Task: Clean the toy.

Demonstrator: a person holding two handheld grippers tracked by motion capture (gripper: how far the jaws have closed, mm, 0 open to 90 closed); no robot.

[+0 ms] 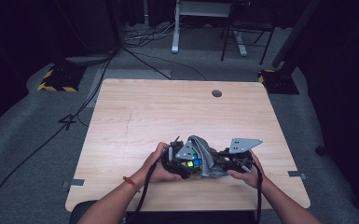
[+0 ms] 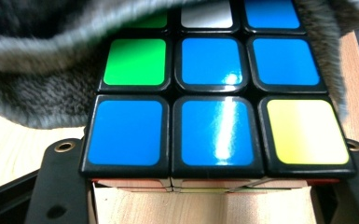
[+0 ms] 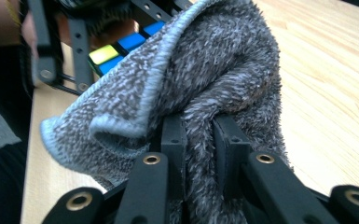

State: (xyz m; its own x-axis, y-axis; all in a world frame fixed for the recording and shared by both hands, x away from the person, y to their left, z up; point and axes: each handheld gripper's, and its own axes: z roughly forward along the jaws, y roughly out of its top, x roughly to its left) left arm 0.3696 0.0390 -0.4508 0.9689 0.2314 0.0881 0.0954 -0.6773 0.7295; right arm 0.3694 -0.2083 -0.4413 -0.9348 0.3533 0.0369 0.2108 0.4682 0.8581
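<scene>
A light wooden table (image 1: 135, 121) lies bare beyond both my grippers, with a round grey cable hole (image 1: 217, 93) at its far edge. My left gripper (image 1: 179, 161) clamps a black-framed puzzle cube with blue, green and yellow tiles (image 2: 214, 107) between its jaws. A fuzzy grey cloth (image 3: 205, 79) drapes over the cube's far side, hiding it. My right gripper (image 3: 199, 140), just beside the left, pinches a fold of that cloth, jaws nearly closed.

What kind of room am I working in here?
Most likely a lab or recording studio, not a home. The wooden table stands on grey carpet among dark curtains, cables trail across the floor, and hazard-striped stand bases sit at its far corners. A desk frame stands behind.
</scene>
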